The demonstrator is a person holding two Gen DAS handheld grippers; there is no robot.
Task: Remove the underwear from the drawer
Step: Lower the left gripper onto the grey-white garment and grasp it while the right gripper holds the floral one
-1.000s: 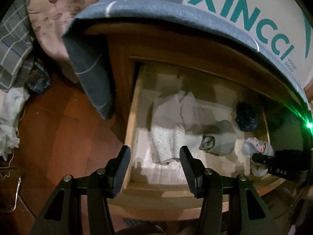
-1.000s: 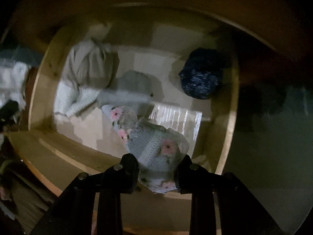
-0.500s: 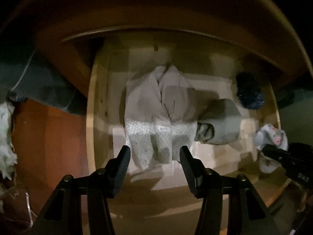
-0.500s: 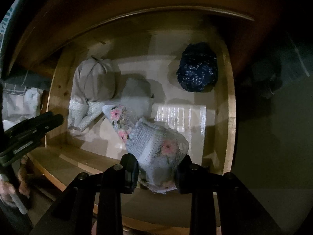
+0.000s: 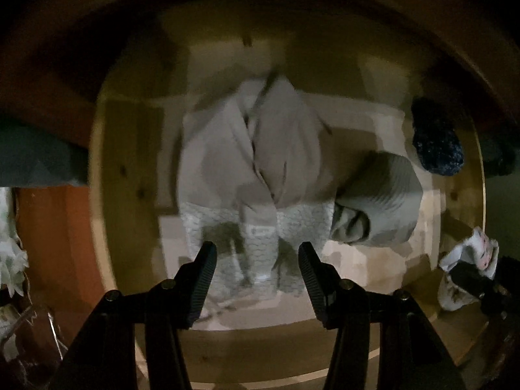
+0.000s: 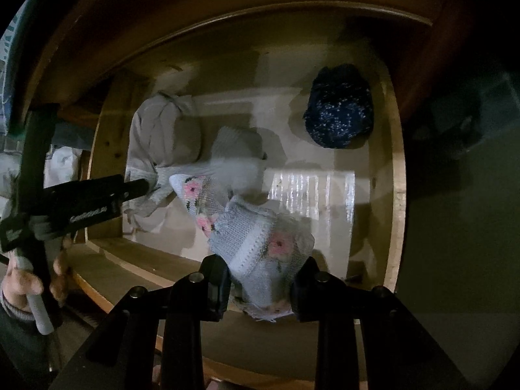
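Observation:
The wooden drawer [image 5: 97, 195] [image 6: 398, 195] stands pulled out. A beige pair of underwear [image 5: 256, 156] [image 6: 162, 130] with a lacy band lies at its left. My left gripper [image 5: 256, 256] [image 6: 143, 187] hangs open straight above that band, the fingers apart on either side of it and nothing pressed between them. My right gripper [image 6: 260, 279] [image 5: 471, 279] is shut on a pale knitted piece with pink flowers [image 6: 260, 240] [image 5: 477, 247], held up above the drawer's front right.
A grey ribbed folded piece [image 5: 380, 201] [image 6: 237, 149] lies mid-drawer and a dark blue speckled roll [image 5: 435, 143] [image 6: 338, 107] sits at the back right. Red-brown floor [image 5: 55, 227] and blue-grey bedding [image 5: 32, 159] lie left of the drawer. A hand [image 6: 26, 279] holds the left gripper.
My left gripper has dropped from high above the bed edge down close over the beige underwear, its jaws unchanged. The right gripper has stayed put with the flowered piece.

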